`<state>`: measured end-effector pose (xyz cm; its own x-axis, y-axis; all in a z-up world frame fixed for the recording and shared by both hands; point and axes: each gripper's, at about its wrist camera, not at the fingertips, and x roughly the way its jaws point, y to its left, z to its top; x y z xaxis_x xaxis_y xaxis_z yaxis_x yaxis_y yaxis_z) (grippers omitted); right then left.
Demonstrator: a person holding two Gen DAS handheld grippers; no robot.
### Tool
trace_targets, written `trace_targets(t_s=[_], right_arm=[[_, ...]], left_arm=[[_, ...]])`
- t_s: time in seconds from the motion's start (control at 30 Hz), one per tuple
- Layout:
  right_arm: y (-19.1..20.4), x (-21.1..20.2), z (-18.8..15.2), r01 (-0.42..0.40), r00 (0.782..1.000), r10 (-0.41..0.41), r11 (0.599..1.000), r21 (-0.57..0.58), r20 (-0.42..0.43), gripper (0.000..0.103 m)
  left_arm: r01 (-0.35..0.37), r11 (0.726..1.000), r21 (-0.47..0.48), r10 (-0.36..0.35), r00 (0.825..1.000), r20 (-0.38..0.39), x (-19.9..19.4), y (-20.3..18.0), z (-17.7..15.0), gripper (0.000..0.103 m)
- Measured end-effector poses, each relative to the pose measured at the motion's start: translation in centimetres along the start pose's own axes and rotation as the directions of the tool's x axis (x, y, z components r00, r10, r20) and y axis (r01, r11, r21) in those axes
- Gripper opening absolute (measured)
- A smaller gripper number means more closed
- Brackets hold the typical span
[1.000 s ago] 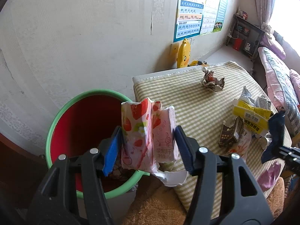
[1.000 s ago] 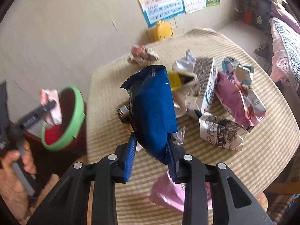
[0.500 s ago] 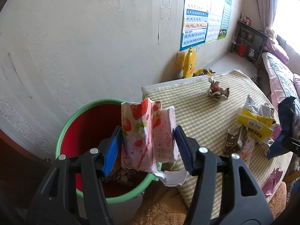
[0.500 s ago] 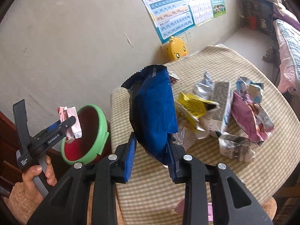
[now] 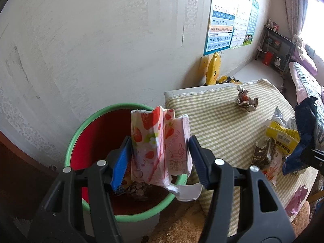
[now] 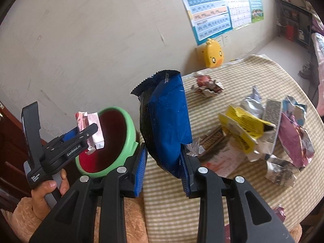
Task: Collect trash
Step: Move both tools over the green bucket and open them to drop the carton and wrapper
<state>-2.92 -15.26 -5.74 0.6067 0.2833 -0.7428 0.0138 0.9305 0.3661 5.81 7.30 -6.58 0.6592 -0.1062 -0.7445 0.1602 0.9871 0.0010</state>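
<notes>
Striped table (image 6: 239, 73) bears scattered wrappers (image 6: 253, 125) beside bin (image 6: 129, 121).

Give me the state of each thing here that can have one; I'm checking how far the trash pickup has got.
left gripper: shut on the strawberry wrapper, over the bin.
right gripper: shut on the blue bag, off the table.
bin: open, upright, some trash at its bottom.
crumpled wrapper: lying apart on the table.
yellow packet: torn open, in the pile.
</notes>
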Motion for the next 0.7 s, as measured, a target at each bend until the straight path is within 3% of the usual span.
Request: trace_targets(t_s=[0.7], right_arm=[[2.4,4.0,1.1,-0.025,0.998,0.022,0.999,-0.047,-0.057,0.029]], left_arm=[[-0.065,0.997,-0.042,0.065,0.998,-0.016,1.2,3.9,-0.7,0.055]])
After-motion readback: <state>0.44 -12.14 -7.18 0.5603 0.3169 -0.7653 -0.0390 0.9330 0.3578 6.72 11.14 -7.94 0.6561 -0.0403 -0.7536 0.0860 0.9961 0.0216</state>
